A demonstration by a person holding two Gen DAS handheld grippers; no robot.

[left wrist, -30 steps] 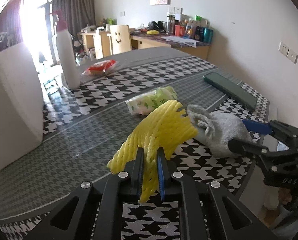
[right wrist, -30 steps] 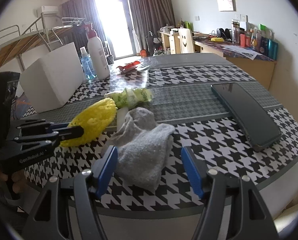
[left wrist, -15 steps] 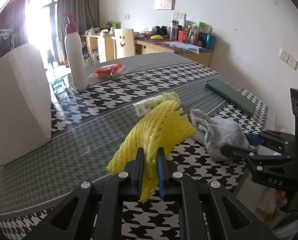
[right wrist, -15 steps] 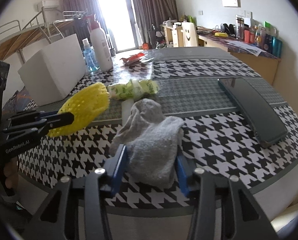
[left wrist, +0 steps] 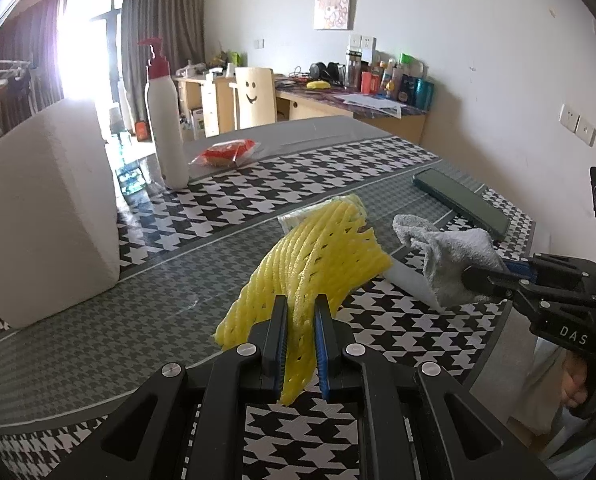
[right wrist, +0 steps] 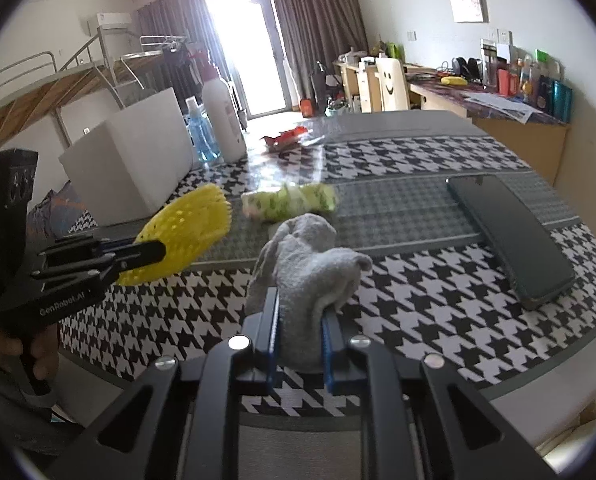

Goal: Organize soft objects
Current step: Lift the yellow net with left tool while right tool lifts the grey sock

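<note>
A yellow foam net [left wrist: 321,248] is held above the houndstooth table with my left gripper [left wrist: 299,304] shut on its near end. The net [right wrist: 186,228] and the left gripper [right wrist: 154,250] also show at the left of the right wrist view. A crumpled grey cloth [right wrist: 305,256] sits bunched between the pads of my right gripper [right wrist: 299,300], whose jaws are closing and pressing on it. From the left wrist view the cloth [left wrist: 453,252] and the right gripper [left wrist: 473,276] are at the right, near the table's edge.
A green wrapped packet [right wrist: 290,202] lies just beyond the cloth. A dark flat slab [right wrist: 509,232] lies to the right. At the left stand a white foam block [left wrist: 42,208], a white pump bottle [left wrist: 166,132] and a blue bottle [right wrist: 200,136]. A red packet [left wrist: 226,152] lies further back.
The right gripper's jaws have come together from wide apart onto the grey cloth, bunching it. The left gripper has shifted slightly with the yellow net in it.
</note>
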